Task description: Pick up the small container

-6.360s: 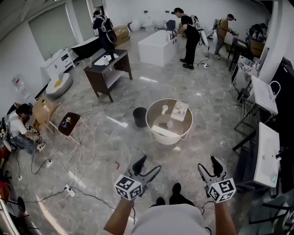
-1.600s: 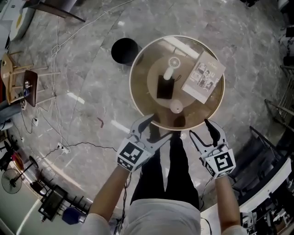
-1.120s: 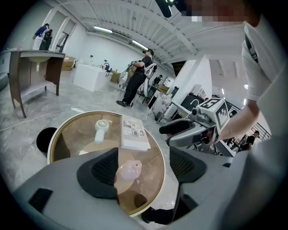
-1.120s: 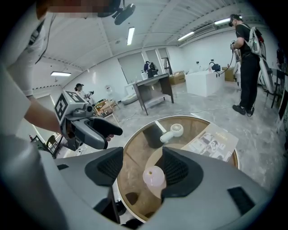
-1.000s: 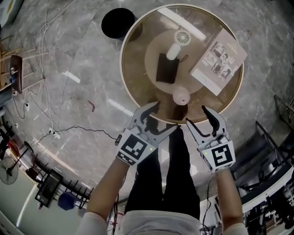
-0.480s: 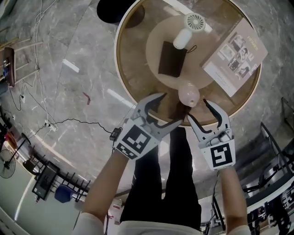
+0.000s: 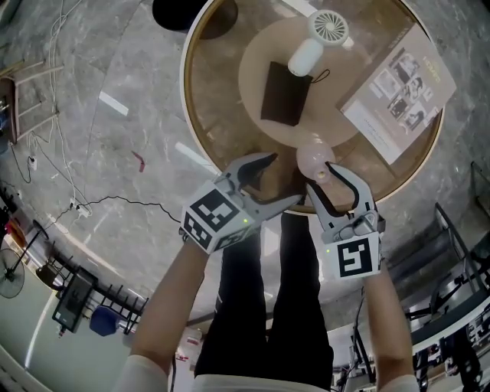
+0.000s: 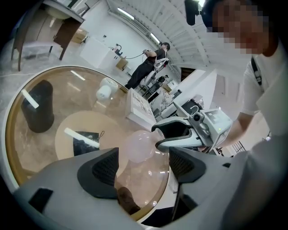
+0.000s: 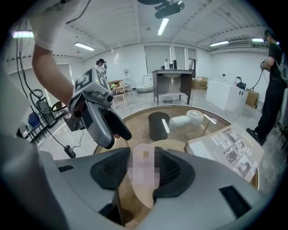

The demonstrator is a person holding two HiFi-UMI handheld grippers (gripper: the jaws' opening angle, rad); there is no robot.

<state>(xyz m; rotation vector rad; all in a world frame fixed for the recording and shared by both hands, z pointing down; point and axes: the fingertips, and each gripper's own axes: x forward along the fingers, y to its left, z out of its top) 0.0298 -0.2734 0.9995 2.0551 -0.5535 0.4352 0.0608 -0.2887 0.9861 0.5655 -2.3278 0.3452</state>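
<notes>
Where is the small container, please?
Head view, centre: the small container stands by the near rim of the glass table, below the dark pouch, between the jaws of the right gripper, which were just closing.

In the head view the small container (image 7: 310,158) is partly covered by a jaw tip of the right gripper (image 7: 318,175). Those jaws have just been closing with the container between them. In the right gripper view that spot, at lower centre, is blurred, so I cannot tell whether the pads press it. The round table (image 7: 191,115) and the black bin (image 7: 172,9) run off the top edge. A dark brown shape (image 7: 293,184) under the glass is partly hidden, and I cannot tell what it is. A person (image 9: 275,76) is cut by the right edge.
</notes>
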